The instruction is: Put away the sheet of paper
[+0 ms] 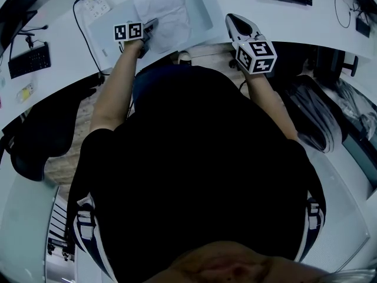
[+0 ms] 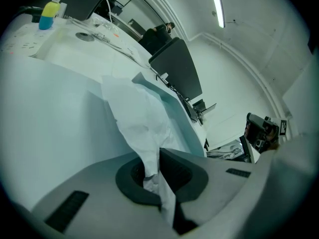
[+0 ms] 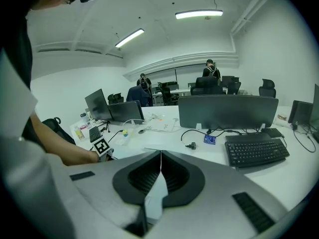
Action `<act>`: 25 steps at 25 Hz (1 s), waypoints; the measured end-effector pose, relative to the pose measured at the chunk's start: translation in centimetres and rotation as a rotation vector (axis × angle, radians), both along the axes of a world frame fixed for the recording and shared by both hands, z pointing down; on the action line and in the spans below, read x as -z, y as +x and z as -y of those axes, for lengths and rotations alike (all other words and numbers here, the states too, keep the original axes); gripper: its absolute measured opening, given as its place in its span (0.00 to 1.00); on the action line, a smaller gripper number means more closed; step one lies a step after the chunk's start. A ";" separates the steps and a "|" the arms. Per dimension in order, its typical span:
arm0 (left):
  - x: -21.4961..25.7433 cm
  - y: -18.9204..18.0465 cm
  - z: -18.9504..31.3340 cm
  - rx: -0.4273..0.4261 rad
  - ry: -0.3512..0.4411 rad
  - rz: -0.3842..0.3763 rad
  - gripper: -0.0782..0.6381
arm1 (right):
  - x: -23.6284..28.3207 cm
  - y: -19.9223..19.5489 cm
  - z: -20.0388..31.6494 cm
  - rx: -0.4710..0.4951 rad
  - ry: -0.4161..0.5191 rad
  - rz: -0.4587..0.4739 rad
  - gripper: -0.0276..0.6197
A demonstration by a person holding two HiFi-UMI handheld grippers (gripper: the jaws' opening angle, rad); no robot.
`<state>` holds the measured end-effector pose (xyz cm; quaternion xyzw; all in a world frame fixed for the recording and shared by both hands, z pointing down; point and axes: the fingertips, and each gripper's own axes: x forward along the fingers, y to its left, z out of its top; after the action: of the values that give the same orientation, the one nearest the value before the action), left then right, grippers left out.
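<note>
White, crumpled paper (image 1: 166,15) lies on a pale folder (image 1: 197,7) on the bench (image 1: 283,22), one edge pinched in the fully closed left claw (image 2: 157,163). The right claw (image 3: 159,156), closed on nothing, is held apart from it. The step in hand appears to be carrying the gripped sheet to storage. The next move probably calls for easing it flat into the folder without tearing it.

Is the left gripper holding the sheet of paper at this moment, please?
Yes, the left gripper has its jaws closed on the crumpled white sheet of paper, which runs up from between them.
</note>
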<state>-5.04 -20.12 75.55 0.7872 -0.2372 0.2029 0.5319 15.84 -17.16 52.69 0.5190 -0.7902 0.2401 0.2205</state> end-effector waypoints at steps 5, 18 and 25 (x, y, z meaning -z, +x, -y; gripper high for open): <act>-0.2 1.2 0.4 0.001 -0.011 -0.016 0.14 | 0.1 0.5 -0.4 -0.018 -0.002 -0.003 0.07; 0.2 4.7 1.5 0.030 -0.023 -0.060 0.14 | 0.0 2.2 -1.7 -0.052 -0.009 -0.009 0.07; 0.5 6.0 1.9 0.040 -0.025 -0.085 0.14 | -0.2 2.4 -2.4 -0.055 -0.015 -0.012 0.07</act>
<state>1.00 -22.07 75.06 0.7834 -0.2277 0.1616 0.5553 18.27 -14.74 52.89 0.5404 -0.7724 0.2488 0.2221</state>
